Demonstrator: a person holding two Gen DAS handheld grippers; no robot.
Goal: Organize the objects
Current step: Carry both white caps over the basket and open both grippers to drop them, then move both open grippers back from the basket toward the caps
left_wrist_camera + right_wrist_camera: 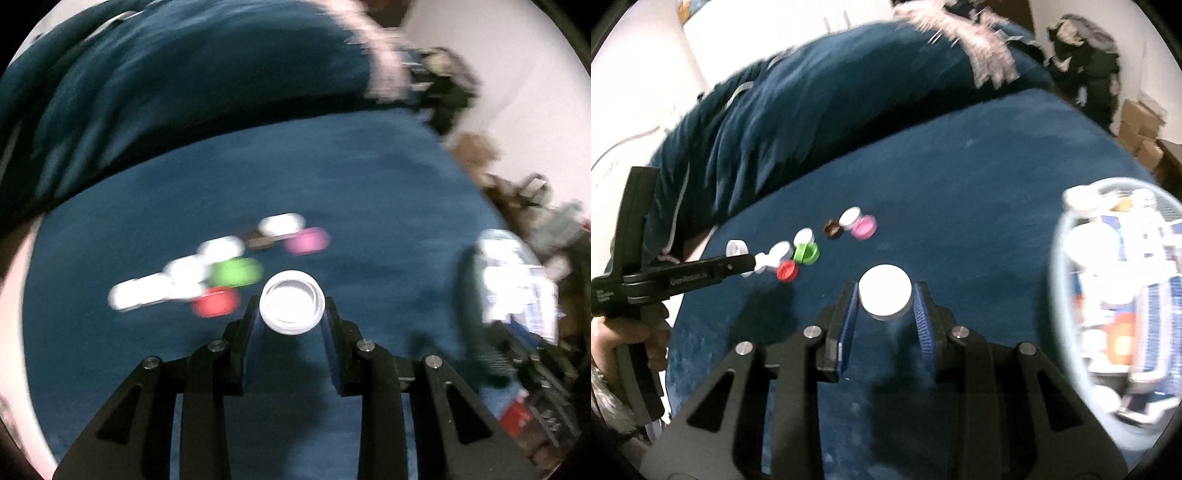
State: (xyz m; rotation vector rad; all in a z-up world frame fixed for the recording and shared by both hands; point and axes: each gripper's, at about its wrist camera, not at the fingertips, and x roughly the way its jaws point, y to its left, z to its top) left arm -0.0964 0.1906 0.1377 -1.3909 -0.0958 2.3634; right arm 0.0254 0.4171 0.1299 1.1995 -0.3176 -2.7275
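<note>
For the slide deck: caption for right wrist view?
Right gripper shut on a round white plastic cap above the blue cloth, coloured caps behind.

caps on the blue cloth [207, 273]: smearing into coloured blobs in my left wrist view; I am not making out their shapes
basket [1057, 258]: blurring and running off the right edge; its contents are staying unreadable to me
my left gripper [753, 263]: its tips are covering some white caps
</note>
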